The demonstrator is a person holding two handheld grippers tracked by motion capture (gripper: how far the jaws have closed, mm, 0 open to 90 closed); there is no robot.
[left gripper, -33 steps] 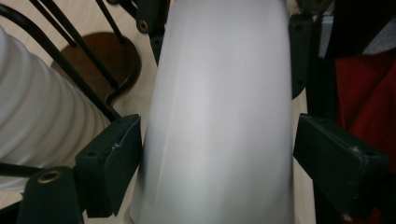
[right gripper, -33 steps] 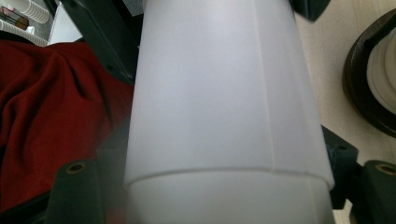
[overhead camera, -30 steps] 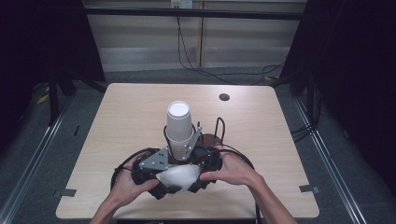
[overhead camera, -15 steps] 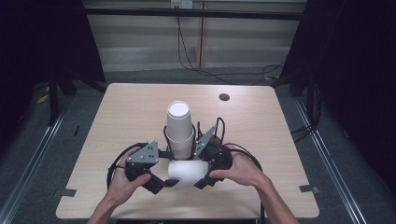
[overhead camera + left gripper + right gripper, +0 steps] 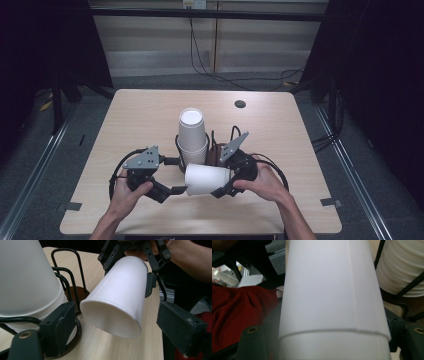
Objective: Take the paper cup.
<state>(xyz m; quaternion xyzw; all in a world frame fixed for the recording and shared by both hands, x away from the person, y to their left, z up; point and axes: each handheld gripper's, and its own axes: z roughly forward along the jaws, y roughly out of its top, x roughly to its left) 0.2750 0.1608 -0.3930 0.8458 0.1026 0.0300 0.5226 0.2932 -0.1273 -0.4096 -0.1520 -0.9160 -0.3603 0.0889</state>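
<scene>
While cup stack (image 5: 192, 134) stands behind, rack (image 5: 67, 272) alongside

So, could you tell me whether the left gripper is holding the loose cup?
No, the right gripper clamps the cup; the left gripper is open.

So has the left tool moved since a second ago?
Yes. The left tool has swung out leftward, away from the cup stack; the loose cup stays in the right tool.

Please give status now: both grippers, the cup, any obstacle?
Right gripper shut on paper cup, held sideways. Left gripper open at its rim. Cup stack in wire holder just behind.
</scene>
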